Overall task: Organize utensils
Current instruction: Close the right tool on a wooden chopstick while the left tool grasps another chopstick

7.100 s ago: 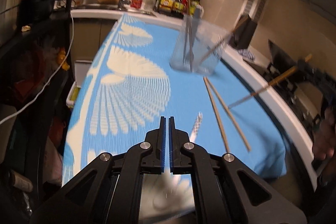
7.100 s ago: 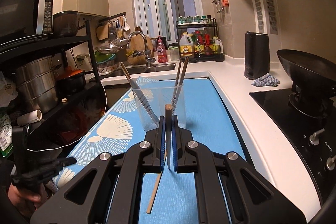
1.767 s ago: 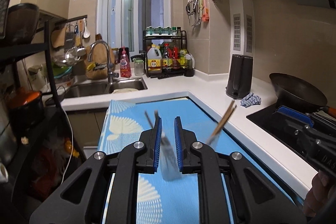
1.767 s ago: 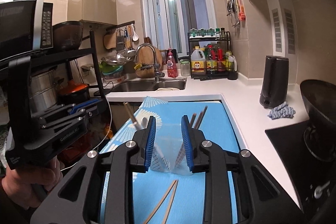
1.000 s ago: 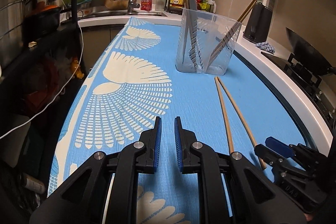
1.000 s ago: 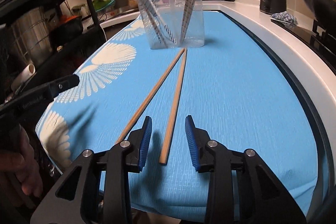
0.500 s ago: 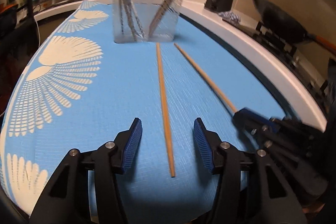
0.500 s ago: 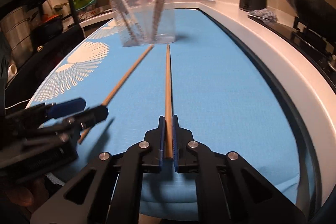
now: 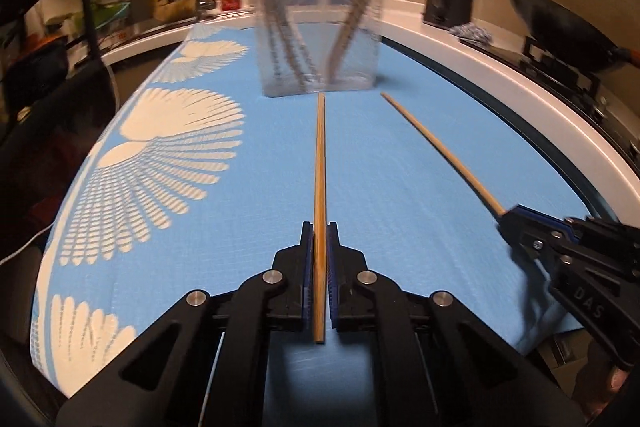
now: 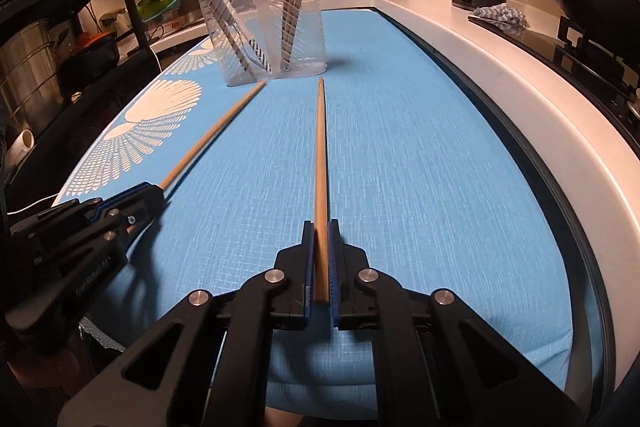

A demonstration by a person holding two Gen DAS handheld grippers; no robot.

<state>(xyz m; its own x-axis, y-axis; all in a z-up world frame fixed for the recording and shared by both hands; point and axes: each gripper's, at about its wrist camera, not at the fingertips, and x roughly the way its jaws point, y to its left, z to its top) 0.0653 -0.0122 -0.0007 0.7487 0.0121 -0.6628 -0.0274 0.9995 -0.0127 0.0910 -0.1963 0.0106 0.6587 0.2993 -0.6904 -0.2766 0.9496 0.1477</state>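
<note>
Two wooden chopsticks lie on the blue mat (image 10: 420, 155), the left chopstick (image 9: 320, 163) and the right chopstick (image 10: 320, 163), one in each of two grippers: the left gripper (image 9: 319, 247) and the right gripper (image 10: 320, 247). One clear plastic holder (image 10: 268, 23) stands beyond them, holding several more utensils, too overlapped to count.

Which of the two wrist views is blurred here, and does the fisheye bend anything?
Left wrist view: motion blur smears the clear holder and the shelves behind; the left gripper stays sharp. Right wrist view: crisp throughout, holder slats readable. Both views: fisheye bows the blue mat and counter edge.
</note>
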